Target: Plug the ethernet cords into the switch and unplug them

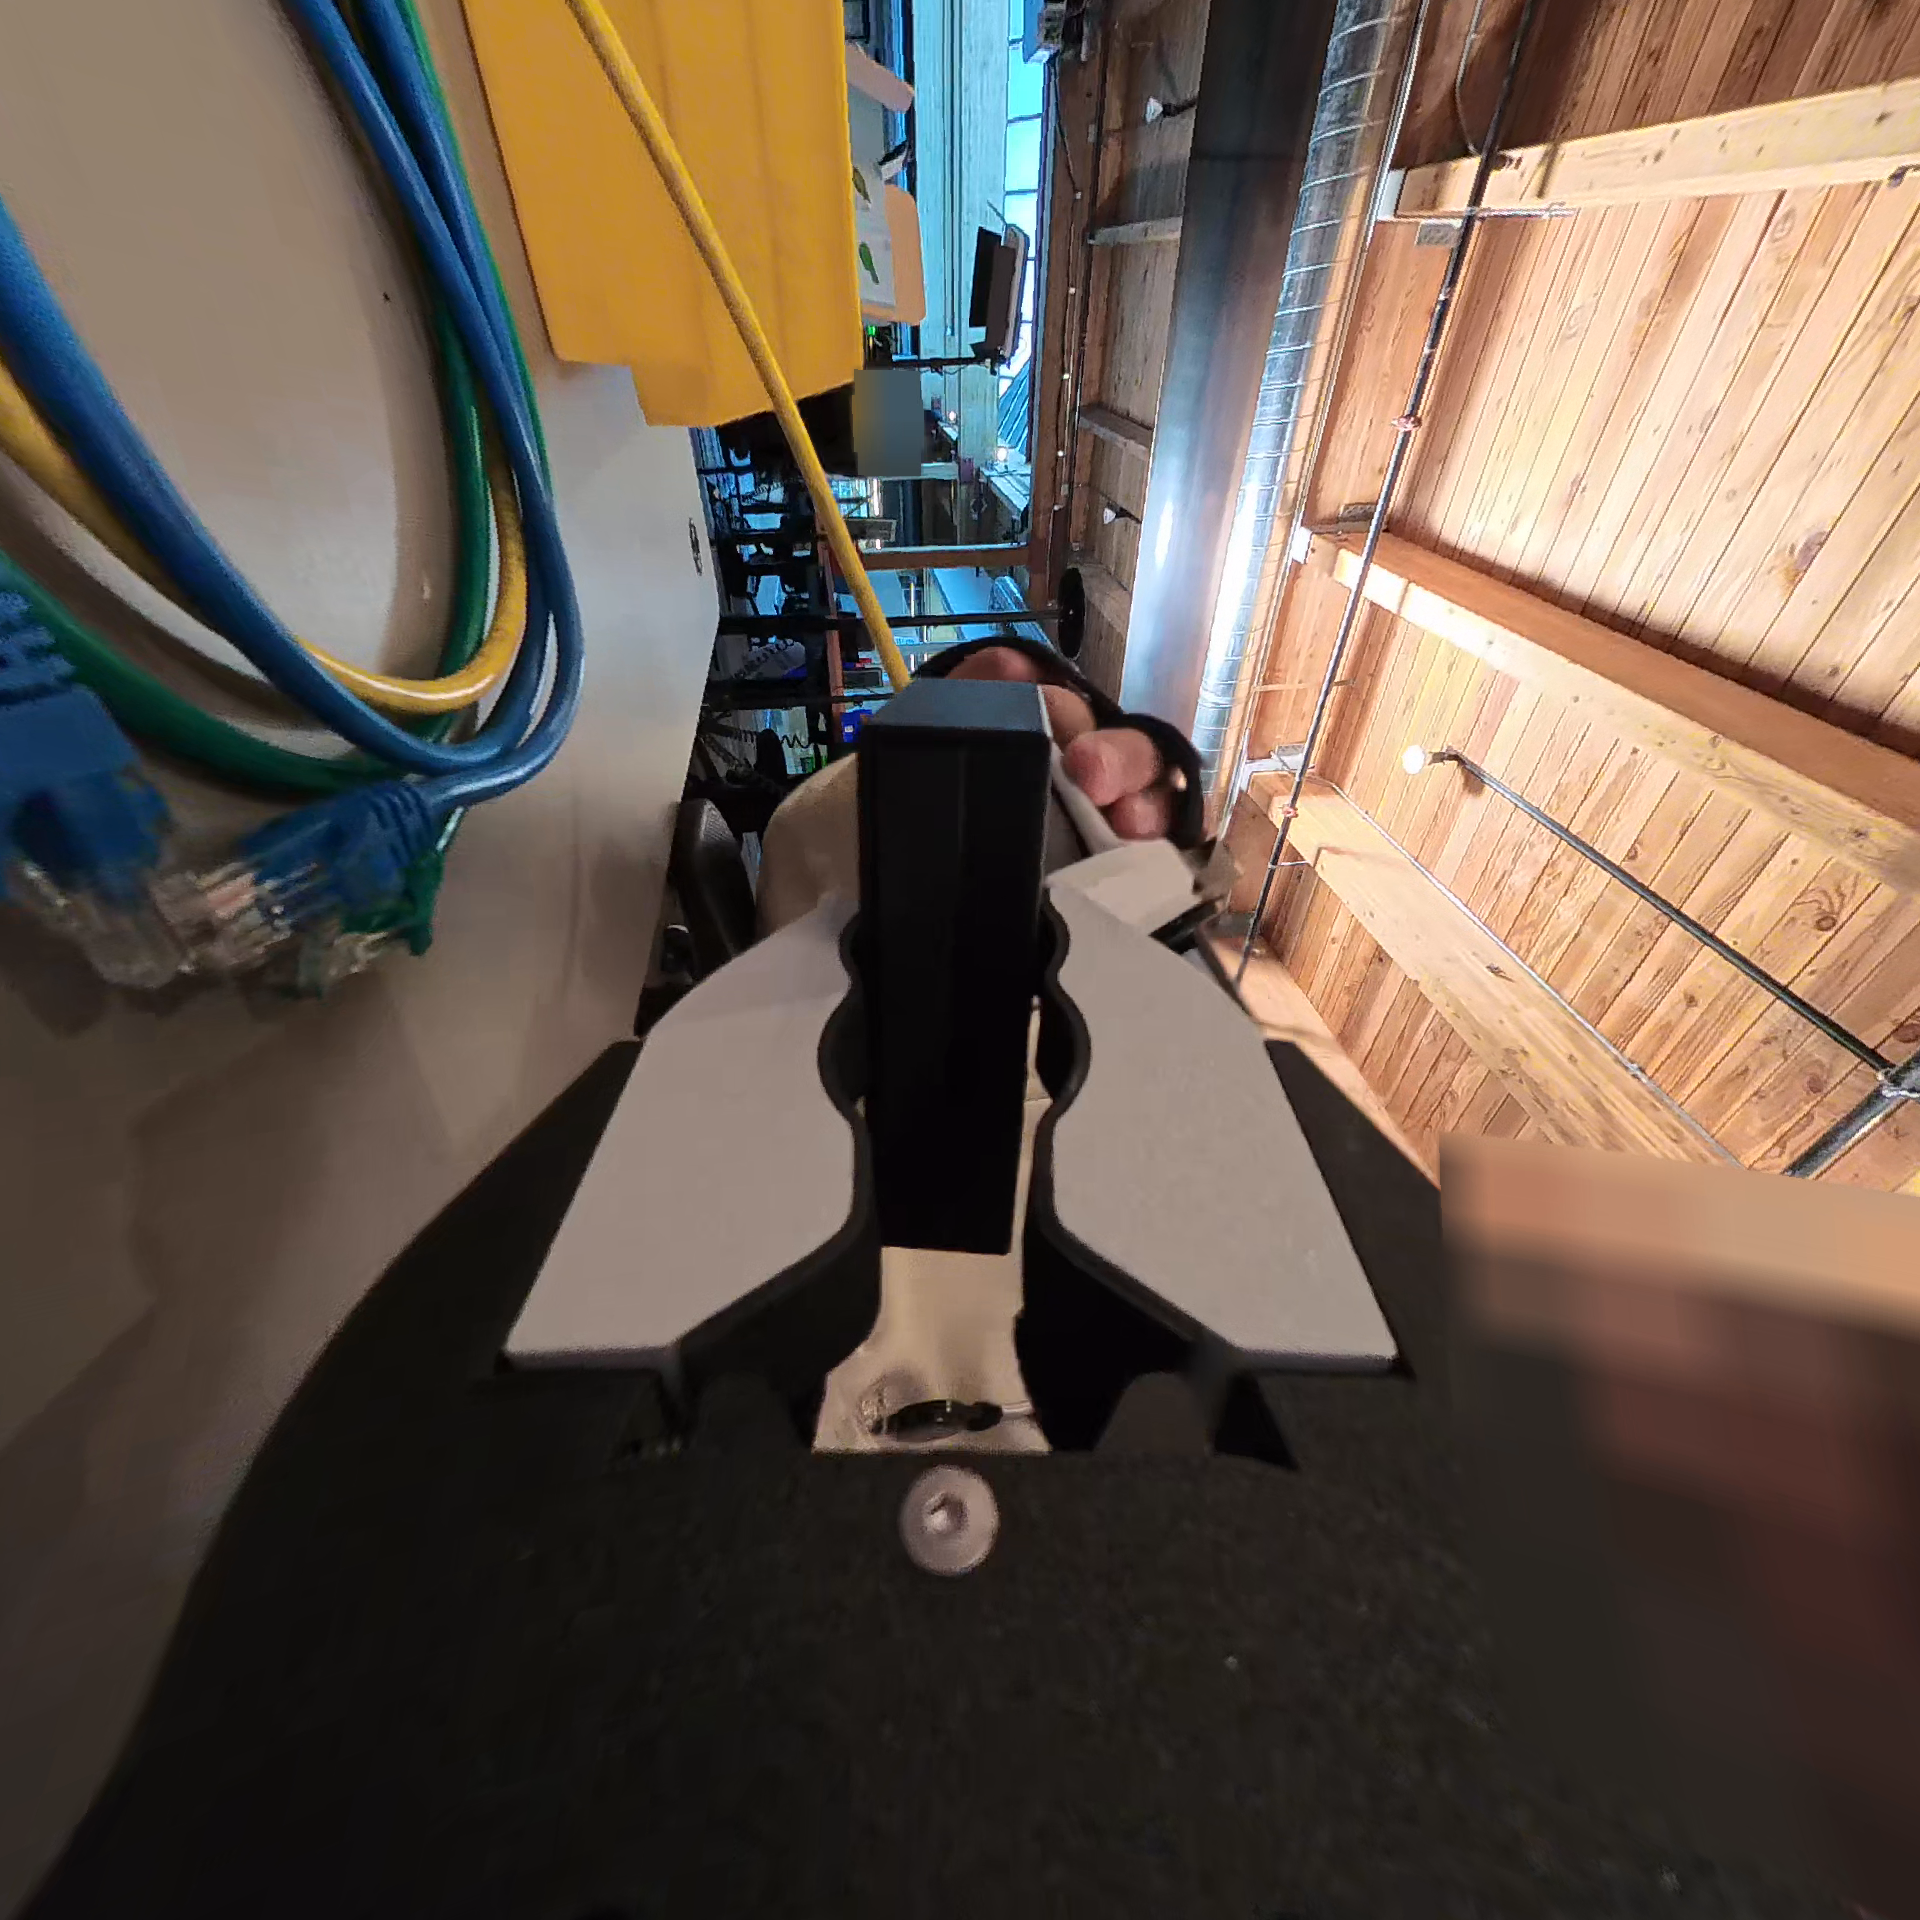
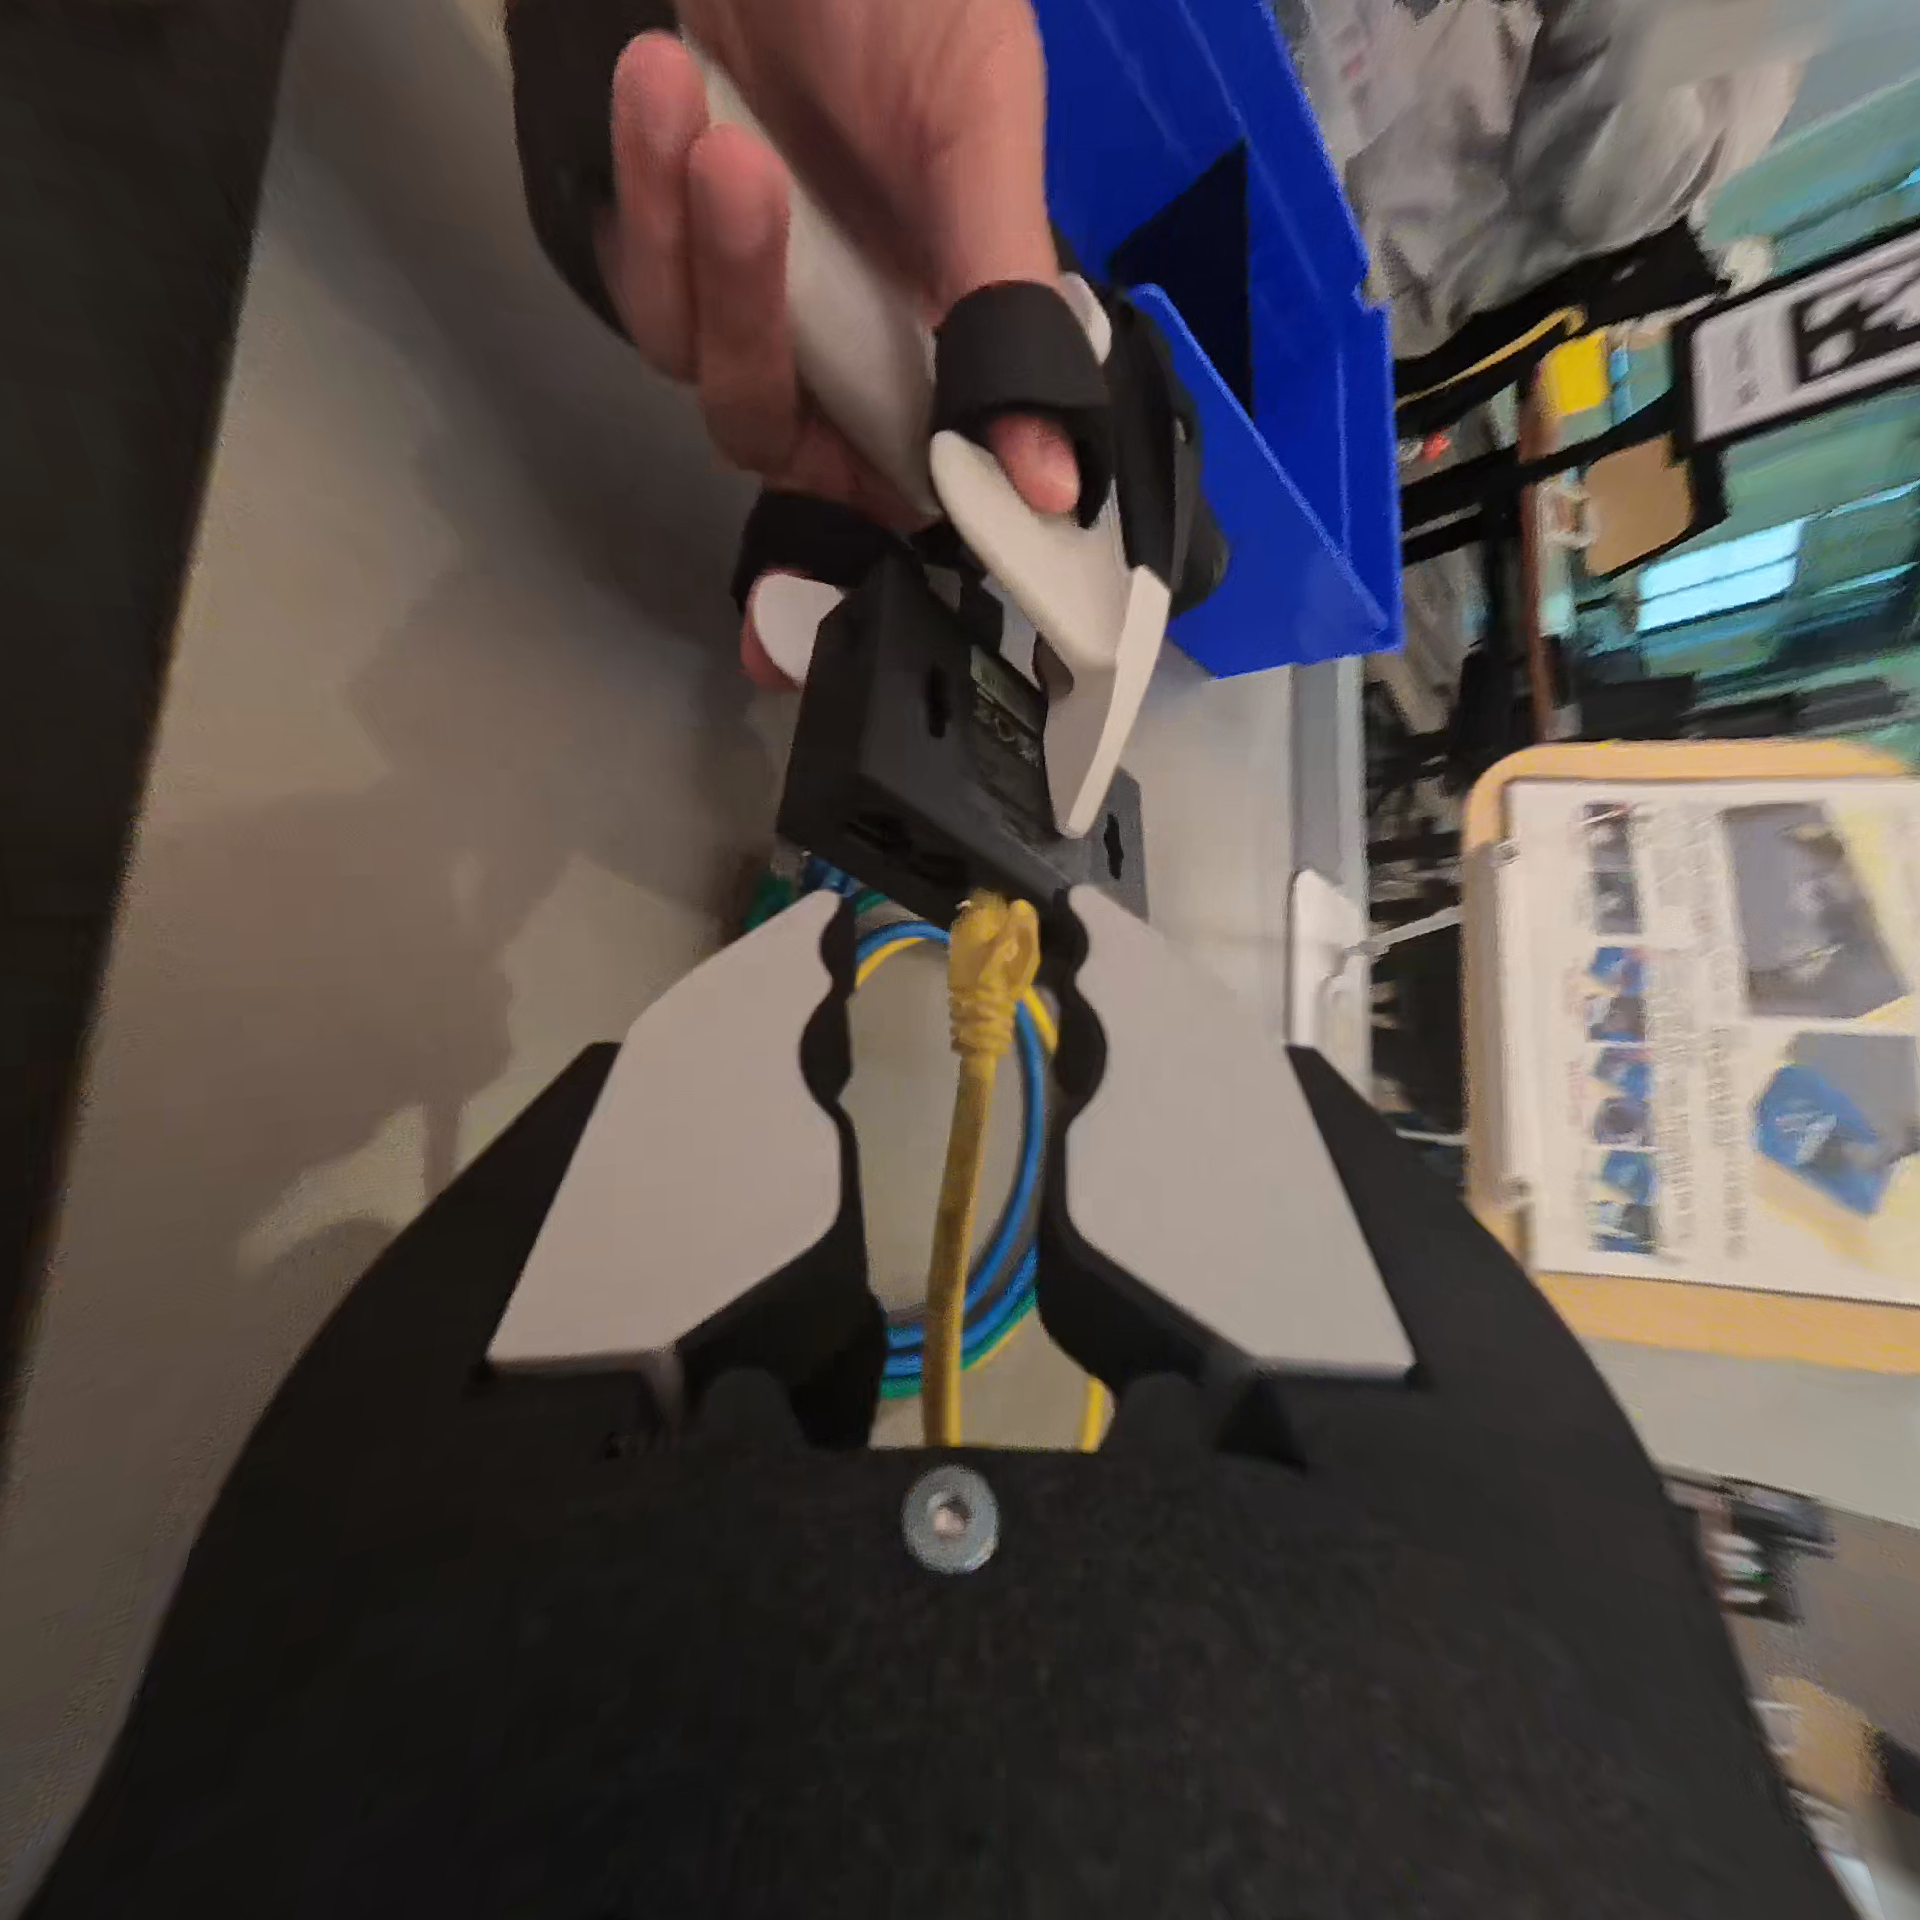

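My left gripper (image 1: 951, 914) is shut on the black switch (image 1: 951, 987) and holds it upright above the table. In the right wrist view the switch (image 2: 914, 748) hangs between the left gripper's fingers (image 2: 1091, 665), ports facing me. A yellow ethernet cord (image 2: 961, 1164) runs between the fingers of my right gripper (image 2: 951, 914), which are apart and not touching it. Its yellow plug (image 2: 992, 961) meets a port on the switch; how deep it sits is unclear. Blue, green and yellow cords (image 1: 457, 582) loop on the table, with loose plugs (image 1: 260, 914) at the left.
Yellow bins (image 1: 675, 187) stand beyond the cords. A blue bin (image 2: 1247, 364) is behind the switch. A clipboard with a printed sheet (image 2: 1704, 1039) lies to the right. The pale table (image 1: 312, 1143) carries the cords. A hand (image 1: 1112, 769) holds the right gripper behind the switch.
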Motion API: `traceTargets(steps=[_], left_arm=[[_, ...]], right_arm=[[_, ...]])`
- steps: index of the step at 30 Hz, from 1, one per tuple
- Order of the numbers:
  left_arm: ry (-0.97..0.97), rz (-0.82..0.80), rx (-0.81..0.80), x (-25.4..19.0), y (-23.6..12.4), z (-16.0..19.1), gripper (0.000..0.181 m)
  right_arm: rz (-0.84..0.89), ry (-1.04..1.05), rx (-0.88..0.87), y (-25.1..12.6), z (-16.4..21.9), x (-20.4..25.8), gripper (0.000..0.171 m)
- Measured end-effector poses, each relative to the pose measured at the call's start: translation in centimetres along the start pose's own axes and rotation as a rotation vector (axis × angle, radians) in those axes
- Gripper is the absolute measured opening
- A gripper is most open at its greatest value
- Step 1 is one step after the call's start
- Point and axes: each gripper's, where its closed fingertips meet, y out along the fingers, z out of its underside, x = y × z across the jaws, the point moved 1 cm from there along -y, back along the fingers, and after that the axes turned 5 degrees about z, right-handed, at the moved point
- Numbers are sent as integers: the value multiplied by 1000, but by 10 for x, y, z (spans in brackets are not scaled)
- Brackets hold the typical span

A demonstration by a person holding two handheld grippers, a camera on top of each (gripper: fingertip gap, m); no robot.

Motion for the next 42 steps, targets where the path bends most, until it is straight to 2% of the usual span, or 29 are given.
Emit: traceTargets(steps=[2,3,13,18,23,29,33,39,42], left_arm=[[-21,12,3,-1,0,4,27],[-34,16,6,0,-1,6,27],[-71,64,38,-3,4,11,27],[-104,90,63,-2,8,10,27],[-135,104,79,2,13,11,27],[-156,102,35,8,9,6,27],[-169,118,19,7,7,5,27],[-151,112,6,7,3,5,27],[-103,113,42,1,0,4,27]], right_arm=[[90,-126,9,2,-1,-2,19],[120,-179,13,4,-1,-3,17],[122,-281,122,1,13,-4,27],[239,-453,110,0,11,-9,16],[244,-463,91,-4,16,-6,15],[249,-515,165,1,18,-2,14],[206,-448,203,3,18,-3,13],[189,-457,211,6,16,-1,13],[197,-398,215,7,13,-4,14]])
